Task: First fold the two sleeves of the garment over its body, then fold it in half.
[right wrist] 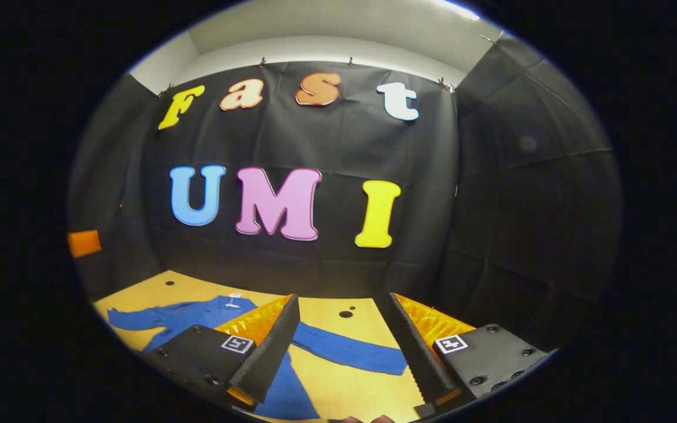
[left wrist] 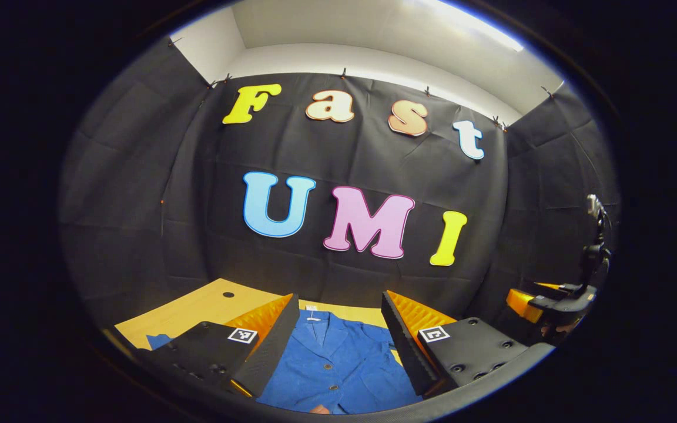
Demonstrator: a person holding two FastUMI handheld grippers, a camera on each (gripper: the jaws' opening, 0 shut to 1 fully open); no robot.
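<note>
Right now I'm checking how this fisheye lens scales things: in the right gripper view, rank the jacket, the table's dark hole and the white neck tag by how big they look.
1. jacket, by far the largest
2. hole
3. tag

The hole and tag look close in size, so their order is unsure.

Both grippers hover level with fingers spread wide: the left gripper point(left wrist: 338, 346) and the right gripper point(right wrist: 344, 346), each holding nothing.
</note>
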